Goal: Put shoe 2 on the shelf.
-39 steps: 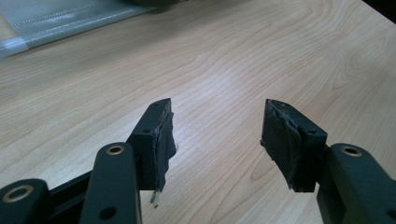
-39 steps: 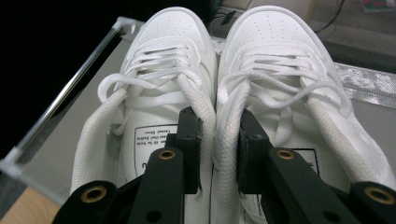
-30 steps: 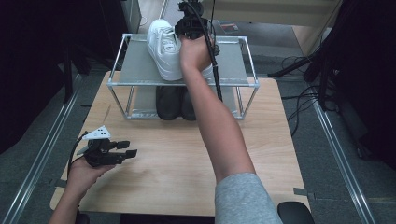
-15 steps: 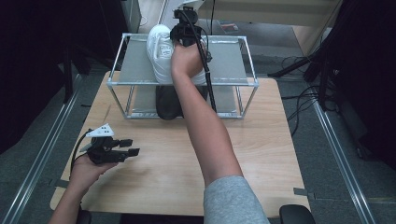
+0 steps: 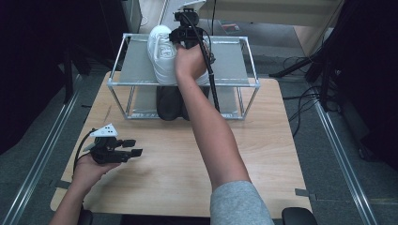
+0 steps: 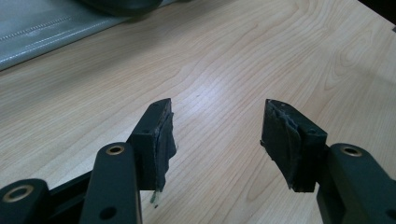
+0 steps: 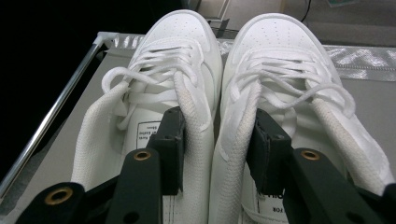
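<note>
Two white lace-up sneakers (image 7: pixel 187 70) stand side by side on the top shelf of a metal rack (image 5: pixel 117 84); the high view shows them as a white pair (image 5: pixel 162 56), partly hidden by the hand. My right gripper (image 7: pixel 217 121) reaches into them from the heel end. One jaw is inside each shoe, with the two inner collars between them. Its jaws have just been opening, and the collars look slack rather than squeezed. My left gripper (image 5: pixel 133 147) rests low over the table at the front left, open and empty (image 6: pixel 217 126).
A pair of dark shoes (image 5: pixel 169 103) sits on the rack's lower level. The wooden table (image 5: pixel 263 154) stretches in front of the rack. A black cable (image 5: pixel 211 79) trails from the right gripper along the forearm.
The right hand has edged slightly left and lower over the rack's top shelf, against the white shoes. The left hand and its gripper have stayed put.
</note>
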The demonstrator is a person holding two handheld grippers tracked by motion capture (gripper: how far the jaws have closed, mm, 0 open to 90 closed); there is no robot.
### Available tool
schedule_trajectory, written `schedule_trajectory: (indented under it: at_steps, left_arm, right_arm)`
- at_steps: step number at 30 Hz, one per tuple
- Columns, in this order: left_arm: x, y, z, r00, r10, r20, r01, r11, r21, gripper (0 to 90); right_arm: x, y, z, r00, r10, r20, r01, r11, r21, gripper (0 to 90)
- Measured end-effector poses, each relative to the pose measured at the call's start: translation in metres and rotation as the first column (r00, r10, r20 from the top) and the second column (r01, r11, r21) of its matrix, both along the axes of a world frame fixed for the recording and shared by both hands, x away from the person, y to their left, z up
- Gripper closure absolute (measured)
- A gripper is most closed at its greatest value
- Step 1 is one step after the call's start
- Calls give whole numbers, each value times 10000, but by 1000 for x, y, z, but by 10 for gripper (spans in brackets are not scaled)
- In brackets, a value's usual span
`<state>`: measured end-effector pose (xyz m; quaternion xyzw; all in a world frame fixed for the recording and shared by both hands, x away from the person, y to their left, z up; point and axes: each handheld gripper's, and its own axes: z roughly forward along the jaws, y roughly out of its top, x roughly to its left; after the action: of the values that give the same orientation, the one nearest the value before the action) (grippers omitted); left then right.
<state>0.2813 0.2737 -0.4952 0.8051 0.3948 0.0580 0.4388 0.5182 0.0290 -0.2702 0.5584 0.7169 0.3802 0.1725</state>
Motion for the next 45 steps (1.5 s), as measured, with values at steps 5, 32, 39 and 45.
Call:
schedule_trajectory:
  at_steps: [5, 32, 39, 45]
  left_arm:
    - [0, 0, 0, 10000, -23, -28, 23, 10000, -14, 439]
    - [3, -5, -2, 9998, -154, -141, 156, 9998, 132, 438]
    - [3, -4, -2, 9998, -131, -172, 134, 9997, 185, 438]
    - [3, -5, -2, 9997, -138, -213, 143, 9997, 206, 438]
  right_arm:
    - [0, -1, 0, 9998, 179, 35, -179, 9998, -17, 569]
    - [-24, -41, 15, 9563, 2884, 482, -2869, 9573, -363, 524]
    - [-32, -57, 18, 9356, 3475, 624, -3497, 9364, 290, 472]
    - [-37, -73, 15, 9211, 3843, 631, -3881, 9191, 681, 432]
